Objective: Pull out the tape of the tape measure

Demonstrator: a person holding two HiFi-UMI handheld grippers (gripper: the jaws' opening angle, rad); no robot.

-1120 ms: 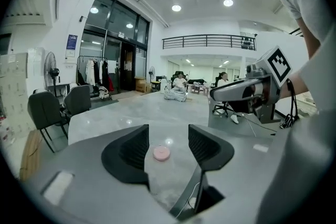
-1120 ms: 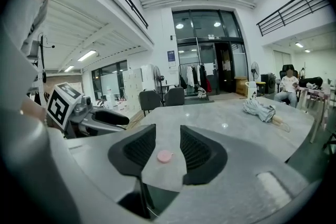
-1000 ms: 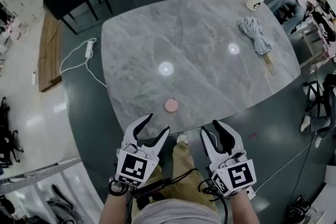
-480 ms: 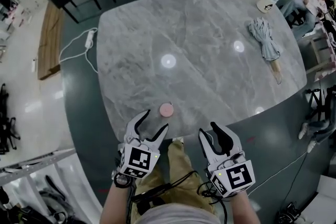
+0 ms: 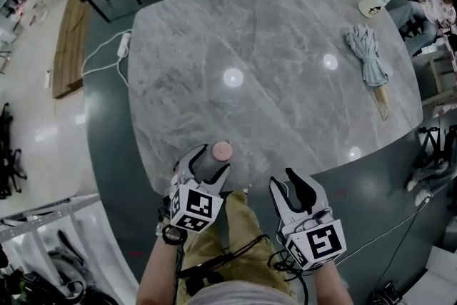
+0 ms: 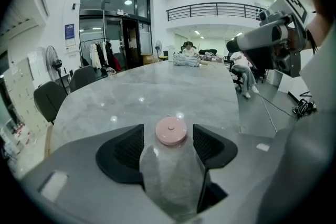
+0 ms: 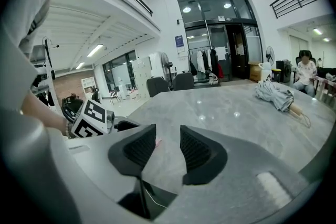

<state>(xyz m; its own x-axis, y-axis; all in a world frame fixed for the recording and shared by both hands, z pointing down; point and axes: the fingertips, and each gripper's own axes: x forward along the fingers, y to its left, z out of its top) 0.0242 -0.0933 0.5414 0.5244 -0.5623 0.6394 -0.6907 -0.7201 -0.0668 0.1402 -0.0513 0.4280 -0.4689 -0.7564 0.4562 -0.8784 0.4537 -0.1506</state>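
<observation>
The step in hand is judged to be the approach for the first grasp: the tape has not yet been drawn out, and nothing is held. A small, round, flat pink tape measure (image 5: 222,150) is seen lying on the grey marble table (image 5: 285,103), close to the edge nearest the person. The left gripper (image 5: 209,161) is set low over that edge, and its jaws, which have just been opening, are spread wide. The pink case is framed between them near their tips, and a sliver of table is seen on each side, so no pad is pressing on it.

The right gripper (image 5: 284,182) is held off the table's edge, just beside the left. Its jaws are parted by a narrow gap with nothing between them.

Next, the left jaws would need to be closed on the case to steady it. The tape's end tab would then have to be found and pinched by the right gripper.

The case is smooth, with a small dimple at its centre. No tab or slot can be made out in any view.
</observation>
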